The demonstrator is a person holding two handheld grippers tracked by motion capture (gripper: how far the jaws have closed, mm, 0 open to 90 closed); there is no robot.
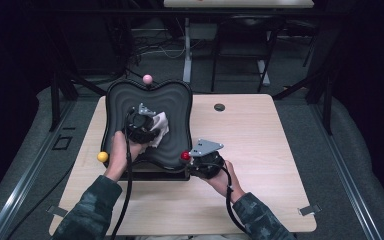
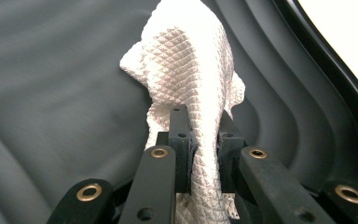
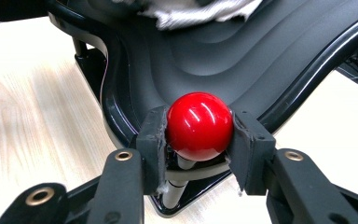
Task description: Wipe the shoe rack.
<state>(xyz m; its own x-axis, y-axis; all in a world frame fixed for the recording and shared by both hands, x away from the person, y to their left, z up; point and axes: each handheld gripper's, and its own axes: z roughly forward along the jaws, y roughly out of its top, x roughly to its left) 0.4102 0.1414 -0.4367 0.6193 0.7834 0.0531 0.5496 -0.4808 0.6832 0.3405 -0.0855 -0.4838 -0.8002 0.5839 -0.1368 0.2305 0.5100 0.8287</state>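
A white cloth (image 2: pixel 191 70) is pinched between the jaws of the left gripper (image 2: pixel 200 140) and pressed on the black ridged tray (image 1: pixel 177 100), while the red ball (image 3: pixel 199 126) at the tray's near corner is clamped by the right gripper (image 3: pixel 198 140).

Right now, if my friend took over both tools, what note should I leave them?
Left tool: shut on the white cloth, which lies on the ribbed face of the black tray.
Right tool: shut on the red knob at the tray's near right corner, probably to steady it.
A yellow knob sits at the near left corner and a pink knob at the far edge. The tray rests on the table.
Done: cloth gripped and on the tray, tray held.
Left: the work looks like wiping the tray; how much is wiped, I cannot tell. Keep hold of the red knob and wipe on.
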